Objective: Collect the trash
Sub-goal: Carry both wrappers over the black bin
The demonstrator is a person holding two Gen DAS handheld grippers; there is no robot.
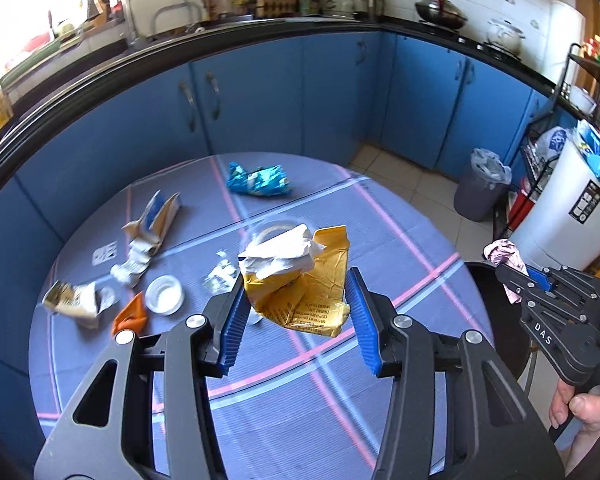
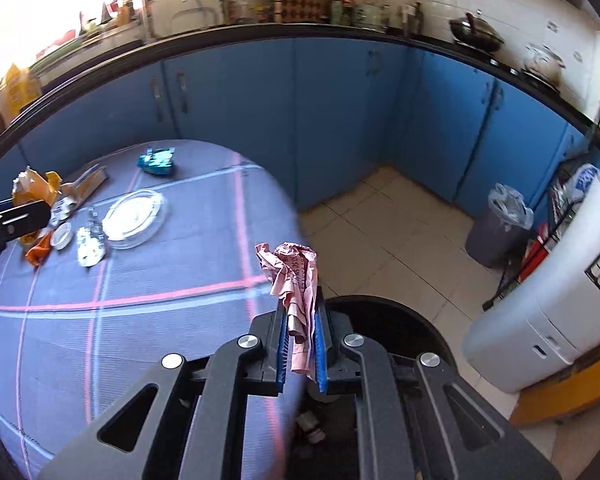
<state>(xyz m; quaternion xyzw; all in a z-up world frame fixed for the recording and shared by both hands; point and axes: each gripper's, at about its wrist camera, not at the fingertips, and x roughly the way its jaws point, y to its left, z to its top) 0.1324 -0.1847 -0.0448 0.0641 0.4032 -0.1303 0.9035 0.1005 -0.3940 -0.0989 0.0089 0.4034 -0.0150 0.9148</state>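
My left gripper (image 1: 296, 292) is shut on a crumpled yellow wrapper (image 1: 304, 292) with white paper on top, held above the round table (image 1: 340, 400). My right gripper (image 2: 302, 320) is shut on a crumpled pink wrapper (image 2: 292, 276) and holds it over a black bin (image 2: 400, 328) beside the table; it also shows in the left wrist view (image 1: 516, 272). On the table lie a blue wrapper (image 1: 260, 180), a torn paper carton (image 1: 152, 224), a crushed packet (image 1: 76, 300), an orange scrap (image 1: 130, 314), a white lid (image 1: 164, 294) and a clear plate (image 2: 134, 216).
Blue kitchen cabinets (image 1: 260, 100) curve behind the table. A grey lined trash can (image 1: 480, 188) stands on the tiled floor at the right. A white appliance (image 2: 548, 300) and a rack stand at the far right.
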